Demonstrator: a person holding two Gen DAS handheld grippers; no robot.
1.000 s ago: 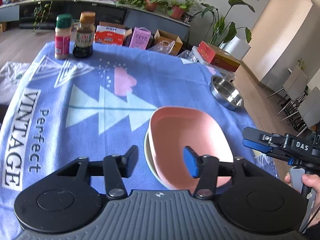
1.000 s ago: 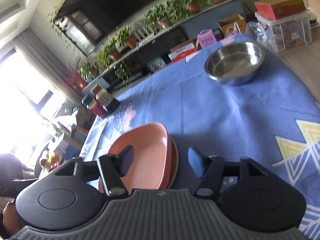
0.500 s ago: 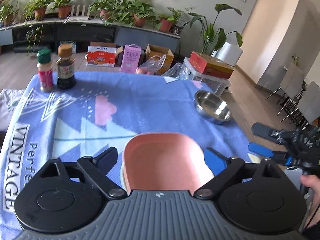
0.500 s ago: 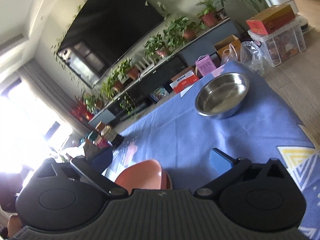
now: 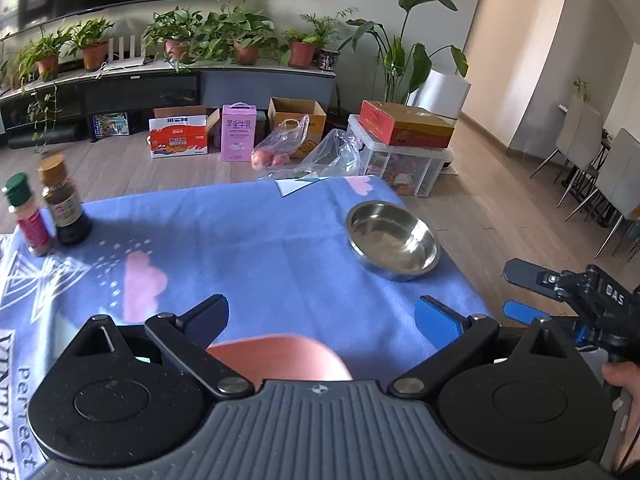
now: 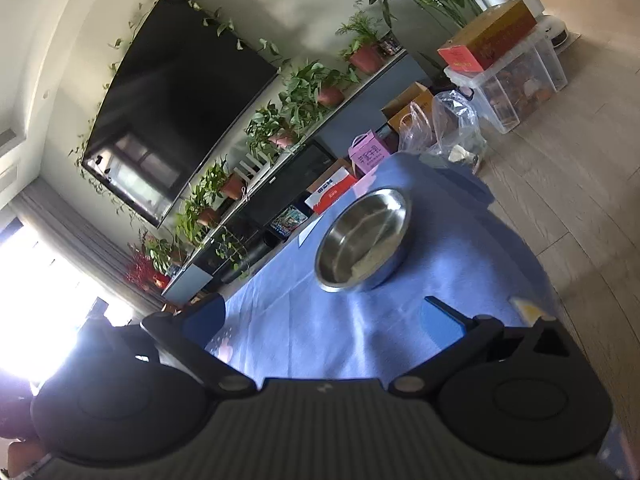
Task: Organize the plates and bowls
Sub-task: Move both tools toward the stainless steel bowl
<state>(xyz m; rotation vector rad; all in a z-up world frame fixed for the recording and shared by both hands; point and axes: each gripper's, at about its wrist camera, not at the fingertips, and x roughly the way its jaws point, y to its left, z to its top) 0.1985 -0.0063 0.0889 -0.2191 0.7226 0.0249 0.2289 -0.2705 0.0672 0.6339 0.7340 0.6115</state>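
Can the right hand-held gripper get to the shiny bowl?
Probably yes. The right hand-held gripper is open and empty, the bowl sits straight ahead on the cloth, and nothing lies between them.

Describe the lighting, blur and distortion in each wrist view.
Left wrist: even daylight, bottles slightly motion-smeared, fisheye curving the walls. Right wrist: window blown out white at lower left, horizon steeply tilted, steel bowl glinting, cloth edges blurred.

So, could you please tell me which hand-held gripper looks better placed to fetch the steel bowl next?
Probably the right hand-held gripper: open, empty, and the steel bowl sits just ahead of it.
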